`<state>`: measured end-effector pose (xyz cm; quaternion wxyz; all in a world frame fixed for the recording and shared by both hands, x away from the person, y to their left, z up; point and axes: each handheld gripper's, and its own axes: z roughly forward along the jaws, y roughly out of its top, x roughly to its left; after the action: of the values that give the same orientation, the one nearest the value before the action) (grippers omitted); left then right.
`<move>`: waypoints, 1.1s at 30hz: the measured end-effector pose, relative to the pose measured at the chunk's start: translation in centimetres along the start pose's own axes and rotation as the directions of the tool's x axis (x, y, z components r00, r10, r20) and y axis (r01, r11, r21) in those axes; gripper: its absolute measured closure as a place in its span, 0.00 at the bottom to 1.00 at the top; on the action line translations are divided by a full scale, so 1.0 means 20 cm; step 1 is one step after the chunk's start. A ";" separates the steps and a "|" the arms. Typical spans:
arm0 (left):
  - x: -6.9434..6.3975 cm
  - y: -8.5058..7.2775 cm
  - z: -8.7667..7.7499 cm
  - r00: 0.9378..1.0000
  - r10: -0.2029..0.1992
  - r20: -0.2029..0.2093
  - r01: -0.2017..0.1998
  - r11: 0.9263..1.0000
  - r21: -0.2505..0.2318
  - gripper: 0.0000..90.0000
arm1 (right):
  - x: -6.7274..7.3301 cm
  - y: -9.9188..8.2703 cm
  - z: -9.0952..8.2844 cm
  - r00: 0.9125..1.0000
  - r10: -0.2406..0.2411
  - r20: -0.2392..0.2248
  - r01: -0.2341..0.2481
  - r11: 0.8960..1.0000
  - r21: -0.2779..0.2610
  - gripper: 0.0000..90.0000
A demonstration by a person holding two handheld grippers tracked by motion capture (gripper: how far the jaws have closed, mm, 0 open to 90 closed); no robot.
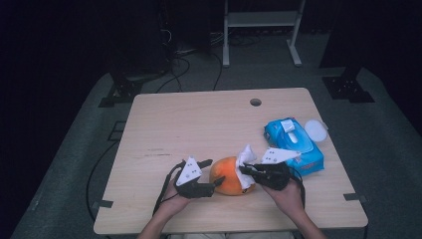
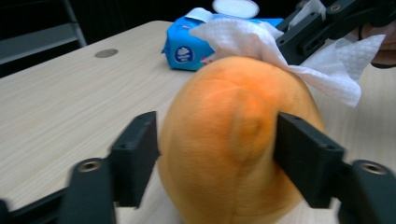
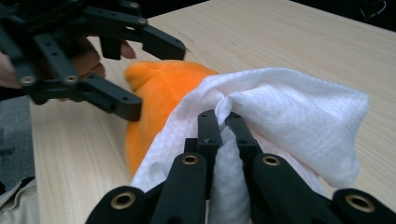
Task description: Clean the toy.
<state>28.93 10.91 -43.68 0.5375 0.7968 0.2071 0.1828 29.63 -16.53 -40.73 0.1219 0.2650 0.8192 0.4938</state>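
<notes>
An orange plush ball [image 1: 226,183] lies on the wooden table [image 1: 199,119] near its front edge. My left gripper [image 1: 215,173] reaches in from the left and holds it, with both black pads pressed into its sides [image 2: 217,140]. A white wipe [image 1: 245,155] is draped over the ball's right side. My right gripper [image 1: 245,170] is shut on a bunched fold of that wipe [image 3: 289,107], its jaws close together [image 3: 222,123], and rests against the ball [image 3: 159,88]. The left gripper [image 3: 156,77] shows beyond it, astride the ball.
A blue pack of wipes [image 1: 293,142] with its round white lid [image 1: 315,130] flipped open lies right of the right gripper. A small round hole [image 1: 255,102] sits near the table's far edge. A metal stand [image 1: 261,30] is on the floor behind.
</notes>
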 end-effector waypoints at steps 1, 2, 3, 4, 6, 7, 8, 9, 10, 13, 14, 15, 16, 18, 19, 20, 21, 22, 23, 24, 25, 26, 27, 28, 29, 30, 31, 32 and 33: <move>-0.01 0.00 0.01 1.000 0.017 0.001 -0.017 1.000 0.004 0.44 | 0.03 0.02 0.00 1.000 -0.021 0.004 0.021 1.000 -0.005 0.95; -0.02 0.00 0.01 1.000 0.017 0.006 -0.017 1.000 0.000 0.45 | 0.04 0.02 0.00 0.999 -0.032 0.005 0.032 0.999 -0.007 0.95; -0.02 0.00 0.01 1.000 0.023 0.008 -0.023 1.000 -0.003 0.46 | 0.05 0.03 0.00 0.999 -0.046 0.004 0.046 0.999 -0.012 0.95; -0.03 0.01 0.01 0.999 0.032 0.010 -0.032 0.999 -0.007 0.46 | 0.07 0.04 0.01 0.998 -0.056 0.000 0.056 0.998 -0.017 0.95; -0.04 0.01 0.02 0.999 0.050 0.013 -0.050 0.999 -0.008 0.47 | 0.09 0.05 0.02 0.998 -0.060 -0.012 0.060 0.998 -0.022 0.95; -0.06 0.01 0.02 0.997 0.075 0.010 -0.075 0.997 -0.004 0.48 | 0.12 0.07 0.04 0.996 -0.089 -0.027 0.089 0.996 -0.023 0.95; -0.06 0.01 0.03 0.996 0.086 0.004 -0.086 0.996 -0.001 0.48 | 0.13 0.08 0.04 0.994 -0.104 -0.022 0.103 0.994 -0.020 0.95; -0.06 0.01 0.03 0.996 0.086 0.004 -0.086 0.996 -0.001 0.48 | 0.13 0.08 0.04 0.994 -0.104 -0.022 0.103 0.994 -0.020 0.95; -0.06 0.01 0.03 0.996 0.092 0.004 -0.092 0.996 -0.002 0.49 | 0.12 0.08 0.04 0.993 -0.115 -0.004 0.115 0.993 -0.020 0.95; -0.07 0.01 0.03 0.996 0.091 0.016 -0.091 0.996 -0.009 0.49 | 0.06 0.07 0.02 0.997 -0.072 0.020 0.072 0.997 -0.027 0.95; -0.07 0.01 0.03 0.996 0.091 0.016 -0.091 0.996 -0.009 0.49 | 0.03 0.06 0.01 0.998 -0.059 0.027 0.060 0.998 -0.025 0.95; -0.08 0.01 0.03 0.995 0.091 0.027 -0.091 0.996 -0.013 0.49 | 0.03 0.06 0.01 0.998 -0.059 0.027 0.060 0.998 -0.025 0.95; -0.08 0.02 0.04 0.996 0.085 0.026 -0.084 0.996 -0.013 0.42 | 0.00 0.04 0.00 1.000 -0.027 0.016 0.027 0.999 -0.029 0.95; -0.07 0.03 0.04 0.997 0.072 0.018 -0.072 0.997 -0.011 0.29 | 0.00 0.03 0.00 0.999 -0.035 0.021 0.035 0.999 -0.027 0.95; -0.06 0.03 0.04 0.999 0.032 -0.001 -0.032 0.999 -0.012 0.25 | 0.02 0.03 0.00 0.998 -0.054 0.023 0.054 0.998 -0.022 0.95; -0.05 0.03 0.04 1.000 0.018 0.008 -0.018 1.000 -0.008 0.25 | 0.03 0.04 0.00 0.998 -0.055 0.021 0.056 0.998 -0.020 0.95; -0.05 0.02 0.04 1.000 0.018 0.014 -0.018 1.000 -0.006 0.27 | 0.03 0.04 0.00 0.998 -0.059 0.019 0.059 0.998 -0.019 0.95; -0.05 0.02 0.04 0.999 0.022 0.030 -0.021 1.000 -0.008 0.32 | 0.04 0.04 0.00 0.998 -0.062 0.016 0.062 0.998 -0.018 0.95; -0.07 0.02 0.04 0.999 0.032 0.028 -0.032 0.999 -0.008 0.38 | 0.04 0.04 0.00 0.998 -0.063 0.016 0.063 0.998 -0.018 0.95; -0.08 0.02 0.04 0.998 0.048 0.027 -0.048 0.999 -0.004 0.40 | 0.04 0.05 0.00 0.998 -0.063 0.016 0.063 0.998 -0.019 0.95; -0.08 0.02 0.04 0.998 0.048 0.027 -0.048 0.999 -0.004 0.42 | 0.05 0.05 0.00 0.997 -0.070 0.012 0.070 0.997 -0.022 0.95; -0.10 0.03 0.05 0.996 0.079 0.033 -0.080 0.997 0.000 0.44 | 0.07 0.06 0.00 0.997 -0.075 0.005 0.075 0.997 -0.026 0.95; -0.12 0.03 0.05 0.994 0.103 0.036 -0.103 0.995 0.002 0.45 | 0.09 0.06 0.01 0.997 -0.083 0.001 0.083 0.996 -0.030 0.95; -0.12 0.03 0.05 0.994 0.103 0.036 -0.103 0.995 0.002 0.45 | 0.09 0.06 0.01 0.997 -0.083 0.001 0.083 0.996 -0.030 0.95; -0.15 0.02 0.05 0.987 0.151 0.050 -0.151 0.988 0.010 0.46 | 0.13 0.08 0.02 0.994 -0.103 -0.030 0.102 0.994 -0.042 0.95; -0.16 0.02 0.05 0.984 0.172 0.053 -0.173 0.985 0.014 0.46 | 0.14 0.08 0.02 0.993 -0.109 -0.036 0.108 0.993 -0.041 0.95; -0.18 0.03 0.05 0.981 0.189 0.052 -0.190 0.982 0.016 0.46 | 0.15 0.08 0.03 0.992 -0.116 -0.041 0.114 0.993 -0.042 0.95; -0.18 0.03 0.05 0.981 0.189 0.052 -0.190 0.982 0.016 0.46 | 0.15 0.08 0.03 0.992 -0.116 -0.041 0.114 0.993 -0.042 0.95; -0.18 0.02 0.05 0.978 0.201 0.047 -0.202 0.979 0.017 0.46 | 0.15 0.09 0.03 0.991 -0.130 -0.038 0.129 0.991 -0.037 0.95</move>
<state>26.43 8.14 -43.84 0.5119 0.8234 0.1151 0.2161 27.98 -13.73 -39.33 0.1418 0.1991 0.8285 0.5039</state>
